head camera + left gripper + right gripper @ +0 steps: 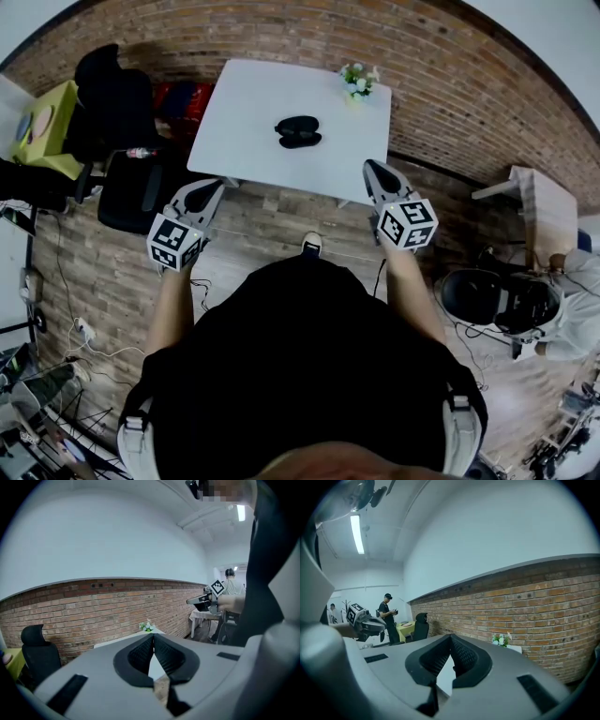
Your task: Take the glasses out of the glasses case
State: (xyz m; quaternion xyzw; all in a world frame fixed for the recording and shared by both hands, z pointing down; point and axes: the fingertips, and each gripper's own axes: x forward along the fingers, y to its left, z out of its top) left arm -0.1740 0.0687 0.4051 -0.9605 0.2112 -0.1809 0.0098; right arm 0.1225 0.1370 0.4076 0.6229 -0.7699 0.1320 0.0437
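Observation:
A black glasses case (298, 131) lies closed on the white table (244, 112), near its middle. No glasses show. Both grippers hang in the air short of the table's near edge, well apart from the case. My left gripper (217, 186) is off the table's front left corner, and its jaws (153, 637) are shut with nothing between them. Off the front right corner, my right gripper (372, 167) also has its jaws (450, 637) closed on nothing. In both gripper views the case is hidden behind the jaws.
A small pot of white flowers (357, 82) stands at the table's far right edge, by the brick wall. A black office chair (117, 103) and a yellow table (42, 127) stand at the left. A small white table (534, 202) and another person (562, 309) are at the right.

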